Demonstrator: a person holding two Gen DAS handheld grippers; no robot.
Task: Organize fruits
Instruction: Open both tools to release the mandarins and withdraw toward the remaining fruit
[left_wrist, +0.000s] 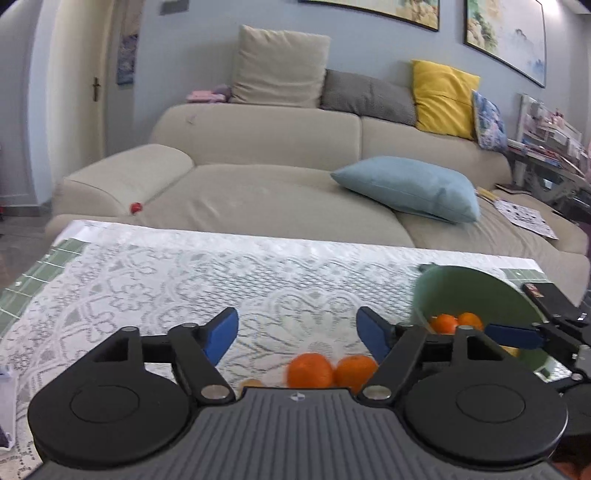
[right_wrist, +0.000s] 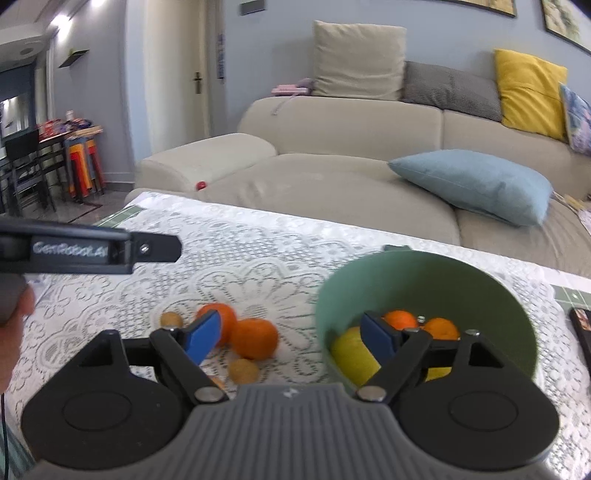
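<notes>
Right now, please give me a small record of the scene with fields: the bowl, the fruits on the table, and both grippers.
bowl: green bowl on lace tablecloth, holding oranges and a yellow fruit
loose fruit: two oranges, small brown round fruits beside them
left gripper: open, empty
right gripper: open, empty

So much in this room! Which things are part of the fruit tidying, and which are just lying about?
Part of the job:
- round green bowl holding oranges and yellow fruit
- two loose oranges on the white lace tablecloth
- small tan fruits

Lying about:
- beige sofa
- light blue cushion
- yellow cushion
- small red ball
</notes>
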